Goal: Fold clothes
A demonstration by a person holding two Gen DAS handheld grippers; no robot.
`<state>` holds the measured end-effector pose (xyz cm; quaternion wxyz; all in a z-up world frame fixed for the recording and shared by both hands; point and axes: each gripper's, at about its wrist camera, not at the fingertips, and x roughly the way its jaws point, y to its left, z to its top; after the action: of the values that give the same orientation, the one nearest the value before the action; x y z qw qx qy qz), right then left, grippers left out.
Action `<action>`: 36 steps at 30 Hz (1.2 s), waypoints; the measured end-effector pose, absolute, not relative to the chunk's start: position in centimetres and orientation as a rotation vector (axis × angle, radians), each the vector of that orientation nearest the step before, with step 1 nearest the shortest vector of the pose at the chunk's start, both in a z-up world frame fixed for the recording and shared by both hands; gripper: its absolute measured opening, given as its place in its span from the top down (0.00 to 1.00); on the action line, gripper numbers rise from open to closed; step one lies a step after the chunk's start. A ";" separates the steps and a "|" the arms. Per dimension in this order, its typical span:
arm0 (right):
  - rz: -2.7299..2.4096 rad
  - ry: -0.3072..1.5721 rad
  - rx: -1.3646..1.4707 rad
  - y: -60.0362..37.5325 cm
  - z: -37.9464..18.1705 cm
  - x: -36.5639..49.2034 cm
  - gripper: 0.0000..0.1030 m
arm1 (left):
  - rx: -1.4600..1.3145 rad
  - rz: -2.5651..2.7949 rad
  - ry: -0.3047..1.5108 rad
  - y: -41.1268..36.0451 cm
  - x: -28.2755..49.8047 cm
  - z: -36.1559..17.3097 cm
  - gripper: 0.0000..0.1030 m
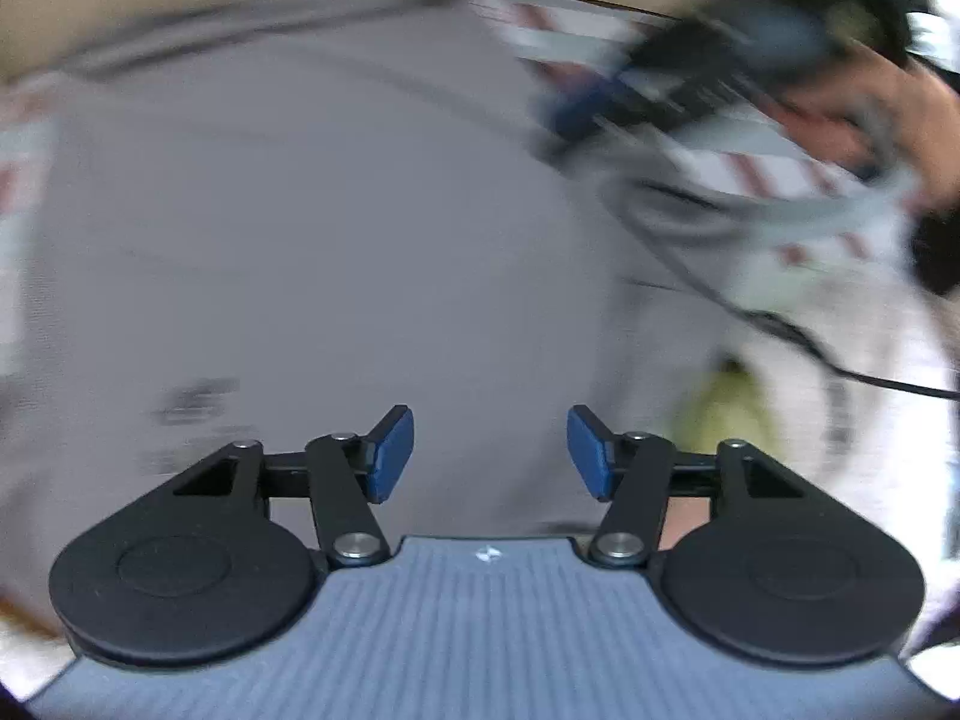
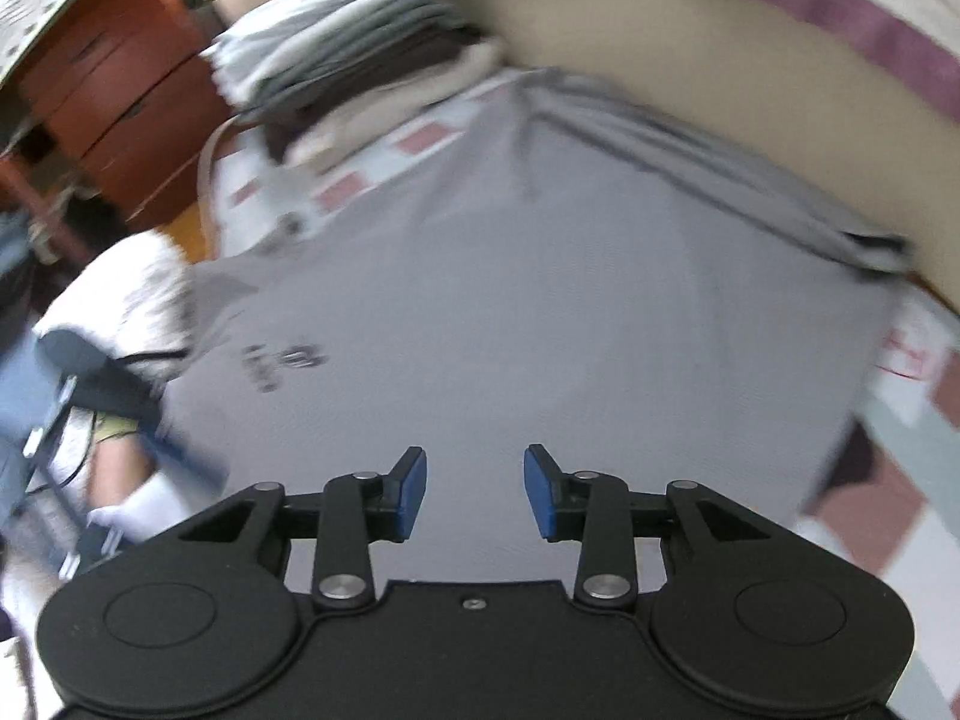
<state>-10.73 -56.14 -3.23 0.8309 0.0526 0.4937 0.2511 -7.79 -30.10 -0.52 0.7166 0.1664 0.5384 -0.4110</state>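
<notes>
Both jaws are apart with nothing between them: left hand-held gripper and right hand-held gripper hang over the grey shirt, which lies spread on the checked bedspread. Far edge looks bunched near the headboard. I'd smooth that first, then pinch matching corners so the fold lands square. Folded pile sits beyond.
</notes>
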 end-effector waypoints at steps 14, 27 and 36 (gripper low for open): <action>0.533 1.101 0.104 -42.6 -4.5 -10.6 0.54 | -0.139 -0.200 1.338 -9.7 2.8 -4.0 0.38; 0.888 1.229 -0.286 -39.7 -3.4 -16.1 0.54 | 0.089 -0.471 1.224 -16.4 -1.0 -3.9 0.37; 0.825 1.169 -0.209 -41.2 -5.4 -15.6 0.96 | 0.188 -0.594 1.038 -18.0 -2.2 -1.8 0.37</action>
<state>-15.63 -41.20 -5.35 0.7497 -0.0958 0.5351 0.3774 -2.17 -17.95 -1.81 0.8222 0.0884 0.4881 -0.2792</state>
